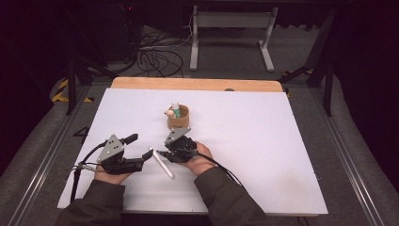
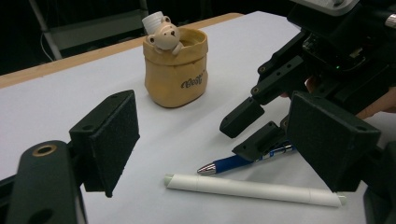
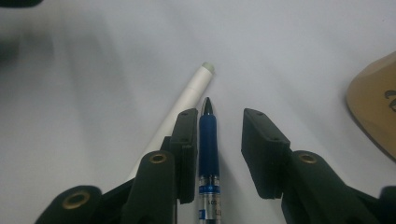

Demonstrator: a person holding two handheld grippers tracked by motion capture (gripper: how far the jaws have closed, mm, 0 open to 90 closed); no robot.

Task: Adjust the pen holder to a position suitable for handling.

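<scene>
A blue pen [image 3: 208, 140] lies on the white table between the jaws of my right gripper [image 3: 220, 121]. It touches the left pad, and a gap separates it from the right pad. Just beside it lies a white pen [image 3: 194, 86], partly under the left jaw. My left gripper [image 2: 215, 140] is open with nothing between its pads, facing both pens [image 2: 233, 163] [image 2: 252, 190] and the right gripper [image 2: 252, 130]. In the high view the two grippers [image 1: 139, 148] [image 1: 162, 153] meet near the white pen [image 1: 162, 164], close to the front edge.
A tan cup [image 1: 179, 117] with a small bear figure [image 2: 163, 35] on its rim and a white-capped item inside stands just beyond the right gripper. The white board [image 1: 259, 155] has a wooden far edge [image 1: 197, 84]. Cables and a desk frame lie on the floor behind.
</scene>
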